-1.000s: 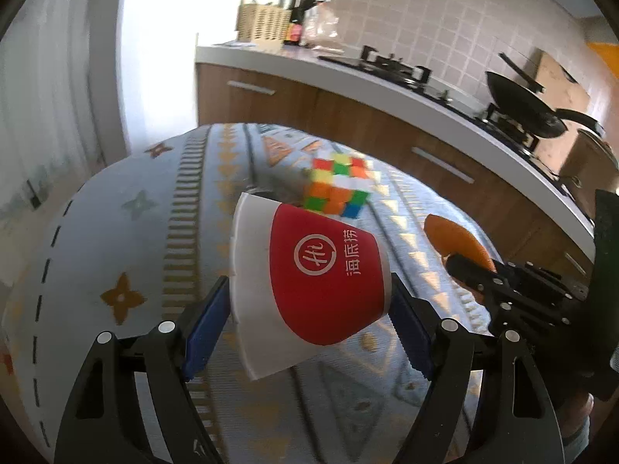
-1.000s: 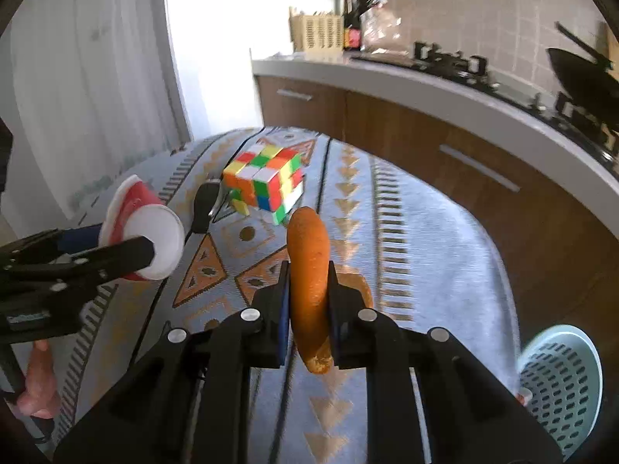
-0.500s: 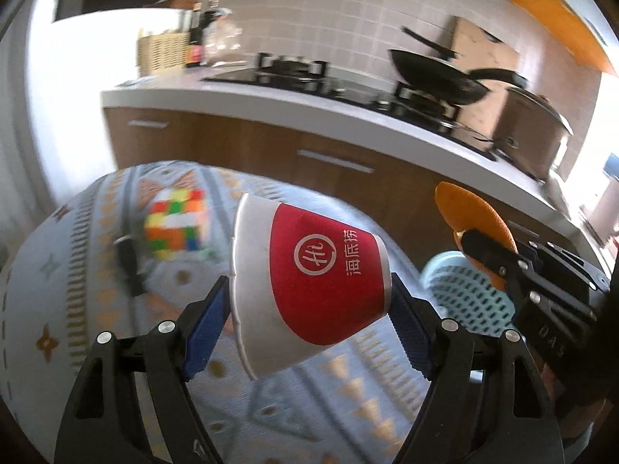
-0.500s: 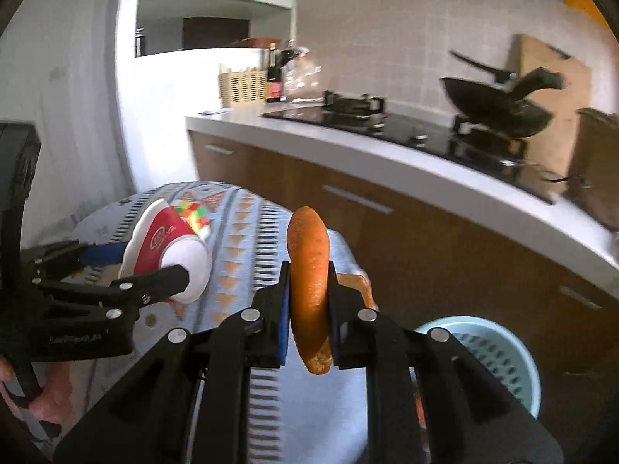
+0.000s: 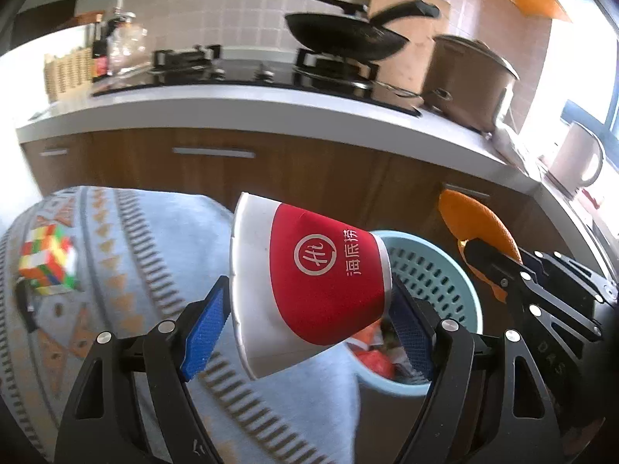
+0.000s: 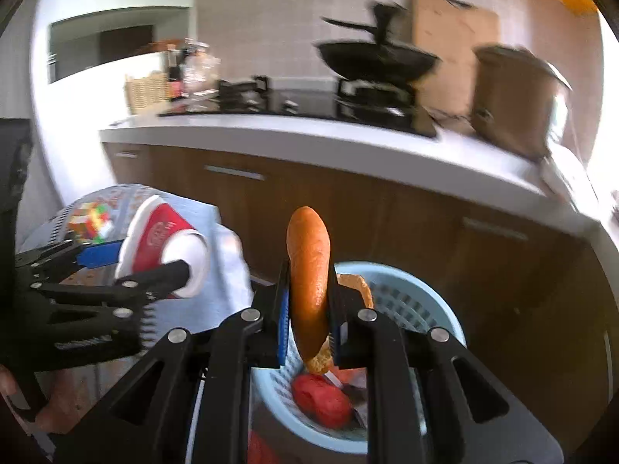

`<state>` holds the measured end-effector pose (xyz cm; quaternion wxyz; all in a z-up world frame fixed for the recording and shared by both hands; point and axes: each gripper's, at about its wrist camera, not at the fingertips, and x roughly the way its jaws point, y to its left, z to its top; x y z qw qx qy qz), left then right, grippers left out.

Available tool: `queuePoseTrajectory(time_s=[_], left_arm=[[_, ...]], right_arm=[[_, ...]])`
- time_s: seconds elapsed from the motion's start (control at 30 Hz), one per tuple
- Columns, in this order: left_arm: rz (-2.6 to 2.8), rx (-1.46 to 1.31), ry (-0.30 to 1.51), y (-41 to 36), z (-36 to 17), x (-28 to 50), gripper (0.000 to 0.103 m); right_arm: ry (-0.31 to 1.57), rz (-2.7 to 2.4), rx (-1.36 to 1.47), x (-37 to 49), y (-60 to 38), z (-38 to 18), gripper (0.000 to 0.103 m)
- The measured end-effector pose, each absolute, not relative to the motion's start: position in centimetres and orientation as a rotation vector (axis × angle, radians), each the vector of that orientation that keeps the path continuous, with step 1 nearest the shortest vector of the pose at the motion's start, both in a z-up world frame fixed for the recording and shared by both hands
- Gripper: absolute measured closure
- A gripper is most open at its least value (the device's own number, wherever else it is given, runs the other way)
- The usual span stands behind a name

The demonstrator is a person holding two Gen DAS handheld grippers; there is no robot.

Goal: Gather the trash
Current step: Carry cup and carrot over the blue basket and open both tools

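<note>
Clearly, two pieces of trash were held in the air above a light blue perforated basket (image 5: pixel 445 270). A red and white paper cup (image 5: pixel 309 286) was gripped on its side by the left gripper (image 5: pixel 305 321), whose blue-padded fingers (image 5: pixel 205 324) were spread wide around it, one pad against the rim end and the other against the base. The cup was seen over the near left edge of the basket, beside a patterned cloth-covered surface (image 5: pixel 135 255) on which a multicoloured puzzle cube (image 5: pixel 48 266) was left. A long orange-brown bread roll (image 6: pixel 309 270) was pinched at its middle by the right gripper (image 6: pixel 309 321), the fingers being set narrow against it and the roll standing nearly upright. The roll was held directly over the basket's opening in the right wrist view. Red scraps (image 6: pixel 321 402) and other waste, not identifiable, were seen lying inside the basket. A kitchen counter (image 5: pixel 271 104) with a black wok (image 5: pixel 344 38) and a brown pot (image 5: pixel 468 81) was visible behind.
</note>
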<state>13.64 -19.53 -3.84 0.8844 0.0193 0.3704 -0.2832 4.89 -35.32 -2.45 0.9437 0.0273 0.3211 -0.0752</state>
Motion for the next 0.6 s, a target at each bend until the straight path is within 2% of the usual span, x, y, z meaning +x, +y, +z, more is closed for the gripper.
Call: queuePoseTrajectory(time_s=[0.47, 0.6], left_arm=[[-0.708, 0.055, 0.905, -27.1, -8.5, 14.0, 0.024], [-0.686, 0.08, 0.931, -27.7, -9.5, 14.2, 0.019]], right_arm=[[0.911, -0.322, 0.274, 4.1, -45.1, -9.2, 0.088], [0.957, -0.318, 0.317, 3.8, -46.2, -10.6, 0.079]])
